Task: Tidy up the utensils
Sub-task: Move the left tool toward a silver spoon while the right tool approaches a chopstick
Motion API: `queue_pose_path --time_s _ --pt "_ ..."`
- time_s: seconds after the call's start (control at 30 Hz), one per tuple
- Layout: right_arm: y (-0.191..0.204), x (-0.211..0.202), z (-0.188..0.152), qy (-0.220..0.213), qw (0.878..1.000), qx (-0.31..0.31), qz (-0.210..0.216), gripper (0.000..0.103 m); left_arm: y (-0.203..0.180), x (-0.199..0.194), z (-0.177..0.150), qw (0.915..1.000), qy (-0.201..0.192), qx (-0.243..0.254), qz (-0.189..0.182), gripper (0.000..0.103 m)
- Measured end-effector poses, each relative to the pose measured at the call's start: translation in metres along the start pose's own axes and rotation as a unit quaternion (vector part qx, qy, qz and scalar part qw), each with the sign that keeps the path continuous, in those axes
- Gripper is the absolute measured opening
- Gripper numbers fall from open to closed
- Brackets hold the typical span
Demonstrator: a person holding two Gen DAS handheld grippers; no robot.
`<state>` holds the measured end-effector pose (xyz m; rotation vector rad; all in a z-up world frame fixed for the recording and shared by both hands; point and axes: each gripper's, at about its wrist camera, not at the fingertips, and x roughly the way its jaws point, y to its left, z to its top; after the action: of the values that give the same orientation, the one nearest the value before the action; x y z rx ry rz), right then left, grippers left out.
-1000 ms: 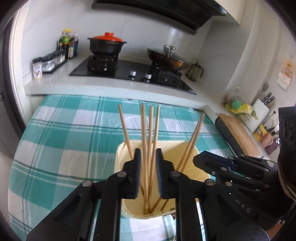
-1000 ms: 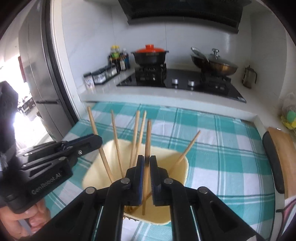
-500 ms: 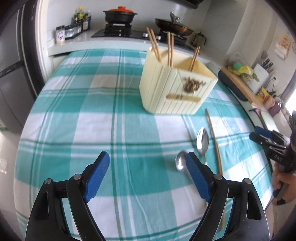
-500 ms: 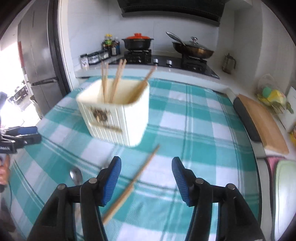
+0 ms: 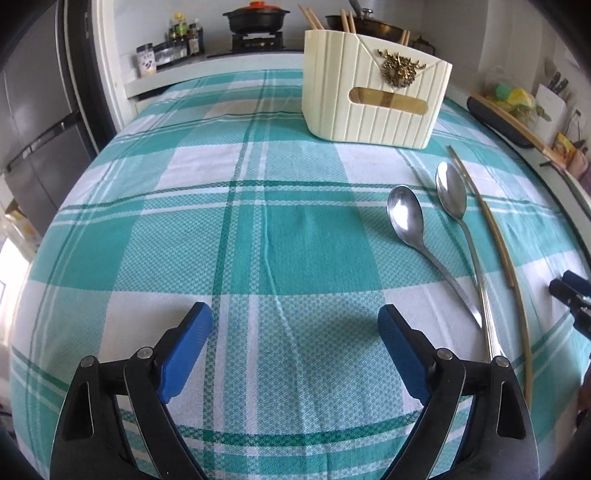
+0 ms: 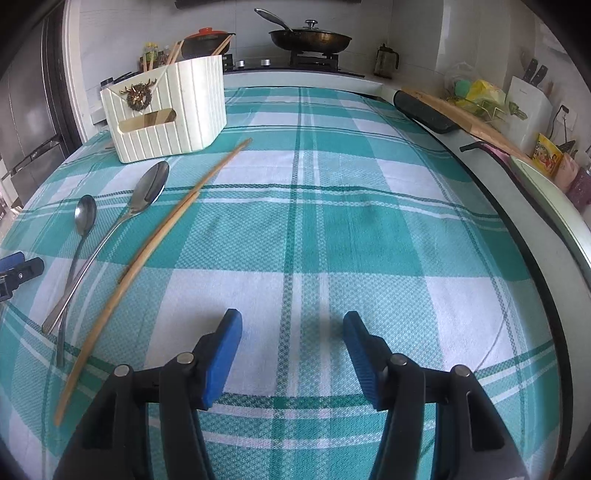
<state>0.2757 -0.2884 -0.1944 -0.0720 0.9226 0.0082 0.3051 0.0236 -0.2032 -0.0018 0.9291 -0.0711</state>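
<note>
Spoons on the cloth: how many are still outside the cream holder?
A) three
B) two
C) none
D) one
B: two metal spoons, a shorter spoon and a longer spoon, lie side by side on the checked tablecloth in front of the cream holder, with loose chopsticks beside them; both show in the right wrist view too.

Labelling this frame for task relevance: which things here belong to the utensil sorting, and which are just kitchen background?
Job:
- holder with chopsticks in it
- two spoons on the cloth
- loose chopsticks beside them
- left gripper, jaws opening, empty
- right gripper, open, empty

Background:
- pot
- pan
- spice jars
- knife block
- cutting board
</note>
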Motion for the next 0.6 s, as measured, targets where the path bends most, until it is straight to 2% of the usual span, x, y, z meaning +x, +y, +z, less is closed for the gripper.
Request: queue_pose_path --time_s 0.33,0.47,0.53,0.6 --pt "-0.002 0.001 0.002 0.001 1.000 0.009 0.006 0.059 -0.001 0.002 -0.001 1.0000 0.002 0.002 -0.002 0.099" --pt "-0.001 0.002 0.002 0.001 1.000 0.009 0.005 0.059 0.000 -0.004 -0.002 0.9995 -0.010 -0.024 0.019 0.099" --pt "-0.001 0.002 0.002 0.001 1.000 0.009 0.005 0.059 -0.003 -0.010 0.001 0.9985 -0.025 -0.047 -0.012 0.099" --pt "-0.001 0.002 0.003 0.001 1.000 0.009 0.005 0.059 -0.014 -0.012 0.007 0.9974 -0.024 -0.055 -0.041 0.099"
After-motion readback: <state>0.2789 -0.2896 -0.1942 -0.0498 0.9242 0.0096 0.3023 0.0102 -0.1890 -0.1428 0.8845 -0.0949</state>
